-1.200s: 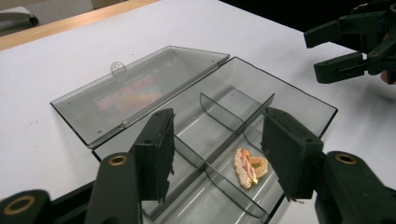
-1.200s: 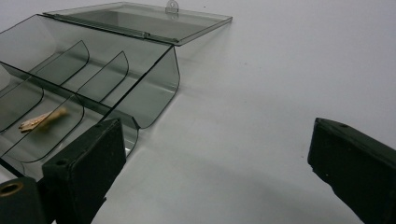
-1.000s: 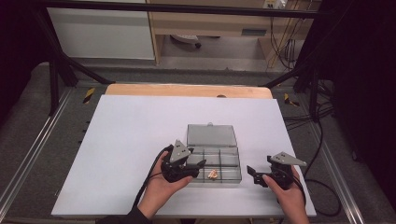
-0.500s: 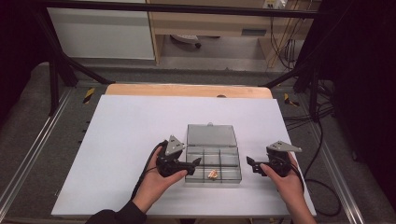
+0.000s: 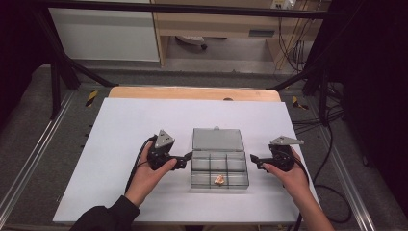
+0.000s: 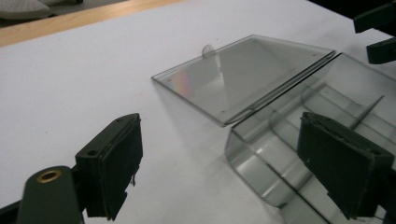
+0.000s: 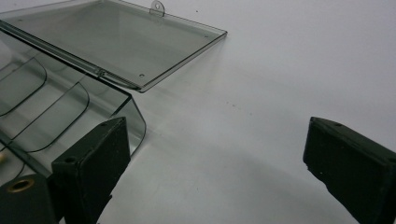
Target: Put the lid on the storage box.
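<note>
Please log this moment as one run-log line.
box: lid open flat, one small item inside | left tongs: open, beside box | right tongs: open, beside box

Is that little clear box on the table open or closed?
Open. The clear box has its lid swung back flat on the table, baring the compartments; a small tan item sits in one.

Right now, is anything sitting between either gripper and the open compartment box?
Nothing visible. The left gripper and right gripper flank the clear box, jaws open, with bare white table between. Its lid lies flat behind.
</note>
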